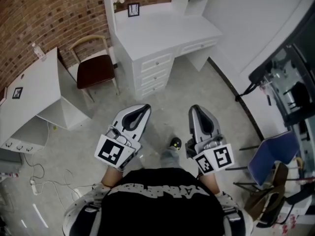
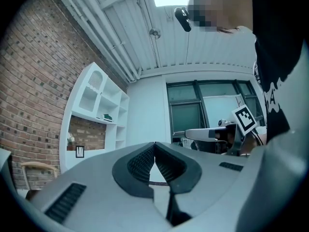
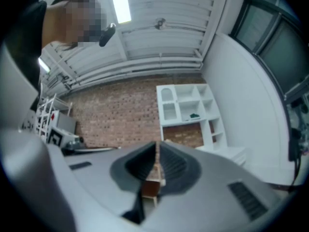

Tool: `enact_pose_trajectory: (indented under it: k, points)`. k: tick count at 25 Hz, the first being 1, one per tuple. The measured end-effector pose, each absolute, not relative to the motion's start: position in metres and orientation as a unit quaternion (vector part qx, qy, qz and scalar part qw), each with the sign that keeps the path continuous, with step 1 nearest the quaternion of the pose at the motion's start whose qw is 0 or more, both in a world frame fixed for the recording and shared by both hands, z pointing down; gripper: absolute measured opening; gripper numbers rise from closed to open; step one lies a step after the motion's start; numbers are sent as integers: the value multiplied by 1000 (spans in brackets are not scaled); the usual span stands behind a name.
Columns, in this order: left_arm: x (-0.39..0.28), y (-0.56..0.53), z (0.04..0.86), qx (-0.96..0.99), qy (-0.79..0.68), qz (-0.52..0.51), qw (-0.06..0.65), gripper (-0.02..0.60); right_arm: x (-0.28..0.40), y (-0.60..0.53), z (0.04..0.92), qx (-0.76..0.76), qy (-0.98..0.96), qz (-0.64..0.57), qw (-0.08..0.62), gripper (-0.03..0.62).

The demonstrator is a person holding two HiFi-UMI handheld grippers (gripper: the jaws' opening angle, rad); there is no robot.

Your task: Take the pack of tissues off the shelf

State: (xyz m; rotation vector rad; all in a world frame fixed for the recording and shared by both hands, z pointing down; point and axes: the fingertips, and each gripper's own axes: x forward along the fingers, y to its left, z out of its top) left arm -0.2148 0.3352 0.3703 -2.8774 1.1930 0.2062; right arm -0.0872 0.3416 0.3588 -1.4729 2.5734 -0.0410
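Grey concrete floor (image 1: pixel 167 112), brick wall (image 1: pixel 44 14) across the upper left. A white desk (image 1: pixel 162 26) with drawers sits top centre, with a wooden chair (image 1: pixel 96 70) with a dark red seat to its left. A white slanted table (image 1: pixel 34 87) is at the left edge and a blue folding chair (image 1: pixel 273 156) at lower right.

The floor between the grippers and the desk is open. Loose cables (image 1: pixel 39 186) lie at lower left, and the gear along the right edge is too cluttered to identify.

The left gripper (image 1: pixel 146 107) and right gripper (image 1: pixel 194 108) are side by side at bottom centre, held about level. Both have their jaws closed together with nothing between them.

The pack of tissues (image 2: pixel 107 116) is a small green shape on a middle shelf of the white shelf unit (image 2: pixel 73 108) above the desk, well away from both grippers. It is too small for detail. In the head view the top edge cuts off the shelf unit and the pack is not visible.
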Motion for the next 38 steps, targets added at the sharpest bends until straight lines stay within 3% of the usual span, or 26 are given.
enact_pose_trajectory:
  k: [20, 38]
  points:
    - [-65, 226, 369, -943, 332, 31, 18, 35, 43, 237, 366, -514, 852, -27, 92, 32]
    - [9, 140, 358, -928, 371, 20, 23, 35, 114, 152, 360, -468, 880, -20, 83, 34]
